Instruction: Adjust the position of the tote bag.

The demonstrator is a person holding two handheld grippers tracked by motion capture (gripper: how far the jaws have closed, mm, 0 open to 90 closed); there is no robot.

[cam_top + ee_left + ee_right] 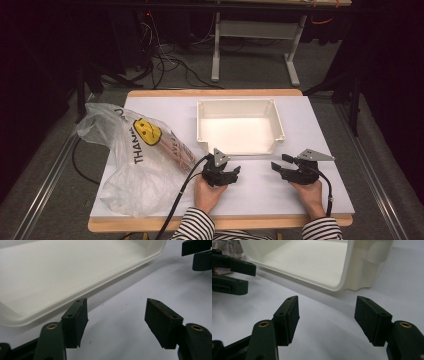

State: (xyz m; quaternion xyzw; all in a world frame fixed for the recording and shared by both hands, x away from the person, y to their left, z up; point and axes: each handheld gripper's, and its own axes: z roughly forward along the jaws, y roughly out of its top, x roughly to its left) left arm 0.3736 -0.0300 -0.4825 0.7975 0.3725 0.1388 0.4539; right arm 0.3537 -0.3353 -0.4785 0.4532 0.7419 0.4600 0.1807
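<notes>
The person's 2 striped sleeves (200, 227) come in at the table's near edge, in front of the white tray (240, 102), and each hand grips a black tool on the white table (325, 150). The left gripper (234, 172) rests just in front of the tray's near-left corner, its jaws pointing right and spread wide with nothing between them; the left gripper view shows bare tabletop in that gap and the tray's rim (82, 291) just beyond. The right gripper (279, 162) rests in front of the tray's near-right corner, its jaws pointing left toward the other tool, also spread apart and holding nothing; the right gripper view shows the tray's rounded corner (362, 267) just past the tips. The 2 sets of tips face each other, near but apart, both just short of the tray's near wall. The tray itself sits open and empty at the middle of the table's far half. Left of the tray lies a crumpled clear plastic bag (132, 165) with a yellow smiley face, brownish contents visible inside it. Beyond the tray, past the table's far edge, cables (165, 62) trail across the floor.
</notes>
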